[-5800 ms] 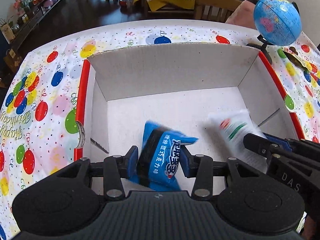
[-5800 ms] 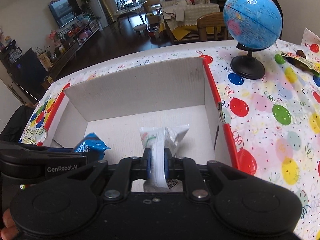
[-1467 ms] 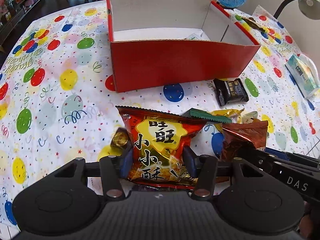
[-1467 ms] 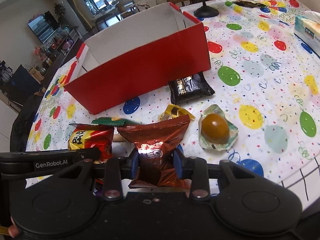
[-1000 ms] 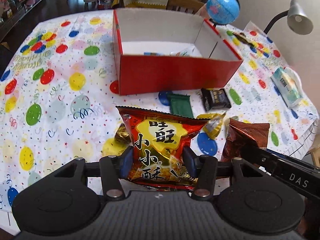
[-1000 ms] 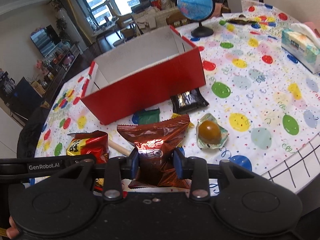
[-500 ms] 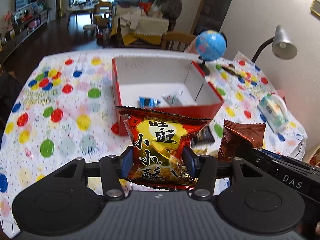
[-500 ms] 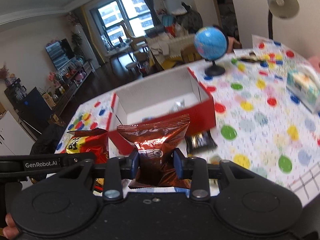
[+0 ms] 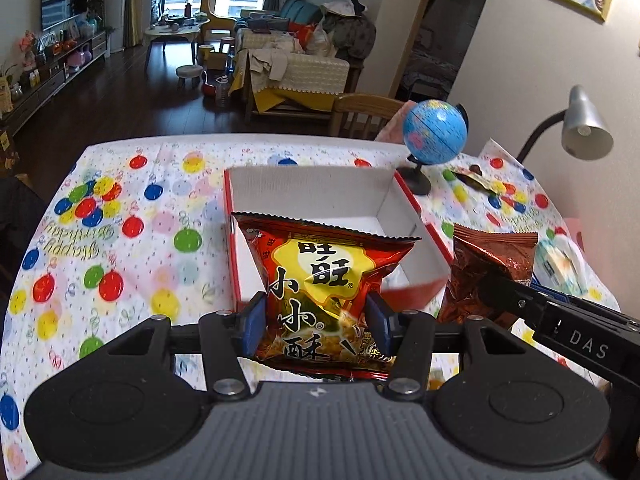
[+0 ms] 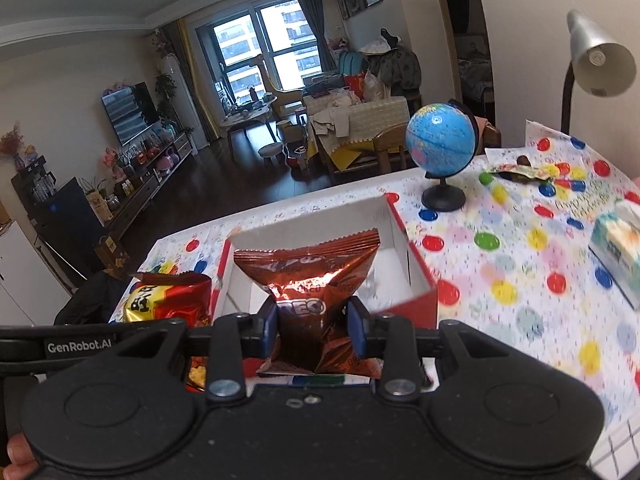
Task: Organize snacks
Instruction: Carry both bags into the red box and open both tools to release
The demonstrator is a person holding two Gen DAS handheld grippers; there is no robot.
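Left wrist view: my left gripper point(image 9: 314, 322) is clamped on the red-yellow snack bag point(image 9: 320, 288), held up over the red box point(image 9: 236, 232), whose white inside is open behind it.

Right wrist view: my right gripper point(image 10: 313, 330) pinches the brown Oreo pack point(image 10: 310, 284) above the box's near edge, with the globe point(image 10: 440, 146) standing well clear on the bench point(image 10: 520, 280).

Two handheld grippers side by side, low in frame. Left gripper point(image 9: 314, 326) is clamped on a red snack bag; right gripper point(image 10: 314, 326) pinches a brown one.

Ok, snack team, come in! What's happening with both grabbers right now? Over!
Left gripper shut on red bag. Right gripper shut on brown bag. Both held up facing the open box. Nothing between.
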